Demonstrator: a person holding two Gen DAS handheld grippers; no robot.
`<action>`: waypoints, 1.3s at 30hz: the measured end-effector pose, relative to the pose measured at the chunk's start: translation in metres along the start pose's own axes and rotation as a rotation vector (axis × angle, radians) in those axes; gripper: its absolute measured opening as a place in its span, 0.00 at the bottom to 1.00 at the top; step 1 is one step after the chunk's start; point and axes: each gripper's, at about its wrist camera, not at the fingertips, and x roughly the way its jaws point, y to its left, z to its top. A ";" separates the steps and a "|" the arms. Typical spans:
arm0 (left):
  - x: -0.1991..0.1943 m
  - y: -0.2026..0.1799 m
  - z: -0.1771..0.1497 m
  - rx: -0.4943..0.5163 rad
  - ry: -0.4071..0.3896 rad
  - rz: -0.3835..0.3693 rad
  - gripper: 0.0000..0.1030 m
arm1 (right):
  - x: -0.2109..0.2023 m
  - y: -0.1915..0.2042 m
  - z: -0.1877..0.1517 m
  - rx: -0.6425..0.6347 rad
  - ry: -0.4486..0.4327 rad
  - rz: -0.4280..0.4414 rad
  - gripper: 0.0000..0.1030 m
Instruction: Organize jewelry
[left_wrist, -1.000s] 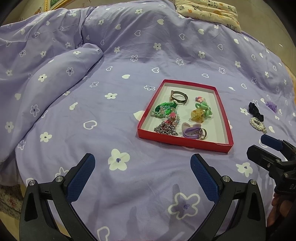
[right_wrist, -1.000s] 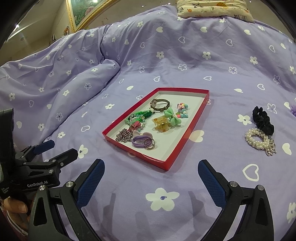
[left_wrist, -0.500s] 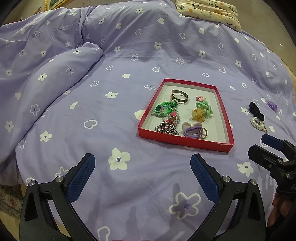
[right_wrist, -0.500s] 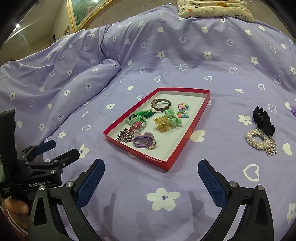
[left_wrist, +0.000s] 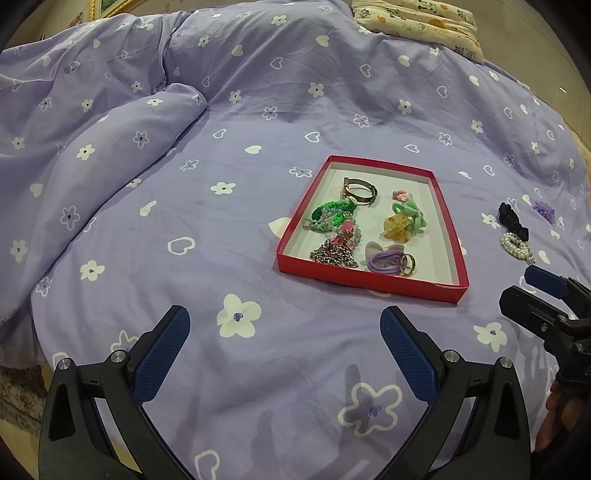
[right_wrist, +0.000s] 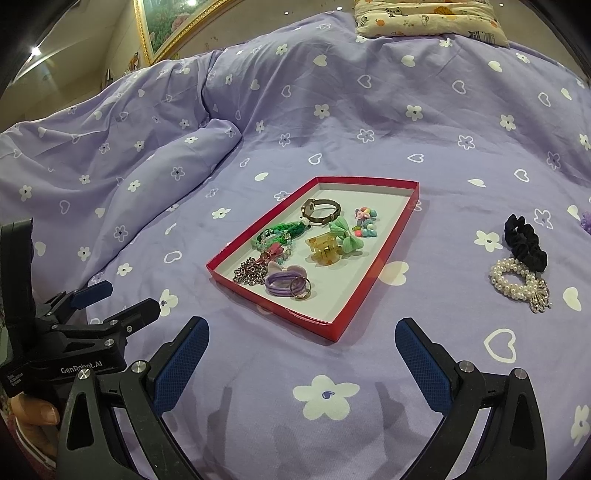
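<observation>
A shallow red tray (left_wrist: 373, 283) (right_wrist: 275, 300) lies on the purple bedspread and holds several pieces: a watch (right_wrist: 320, 211), a green braided bracelet (left_wrist: 330, 214), a silver chain (right_wrist: 250, 272), a purple hair tie with rings (left_wrist: 388, 260), an amber claw clip (right_wrist: 324, 248) and a green bow (right_wrist: 346, 236). Right of the tray, on the bedspread, lie a black scrunchie (right_wrist: 526, 243) (left_wrist: 512, 220), a pearl bracelet (right_wrist: 517, 282) (left_wrist: 515, 247) and a small purple scrunchie (left_wrist: 544, 210). My left gripper (left_wrist: 284, 347) and right gripper (right_wrist: 301, 356) hover open near the tray's front edge, both empty.
A bunched fold of the duvet (left_wrist: 122, 147) rises to the left of the tray. A patterned pillow (right_wrist: 424, 18) lies at the far end of the bed. A gold-framed picture (right_wrist: 166, 26) hangs at the back left. A hand (right_wrist: 33, 410) holds the left gripper's body.
Both grippers have drawn back a little from the tray, so it looks slightly farther away. Nothing on the bed has moved.
</observation>
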 end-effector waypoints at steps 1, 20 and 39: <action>0.000 0.001 0.000 -0.001 0.001 0.000 1.00 | 0.000 0.000 0.000 0.004 0.000 0.003 0.99; 0.002 -0.004 0.001 0.016 0.008 -0.003 1.00 | 0.002 -0.004 -0.001 0.011 0.009 0.009 0.99; 0.010 -0.005 0.008 0.019 0.034 -0.004 1.00 | 0.007 -0.011 0.003 0.021 0.030 0.007 0.99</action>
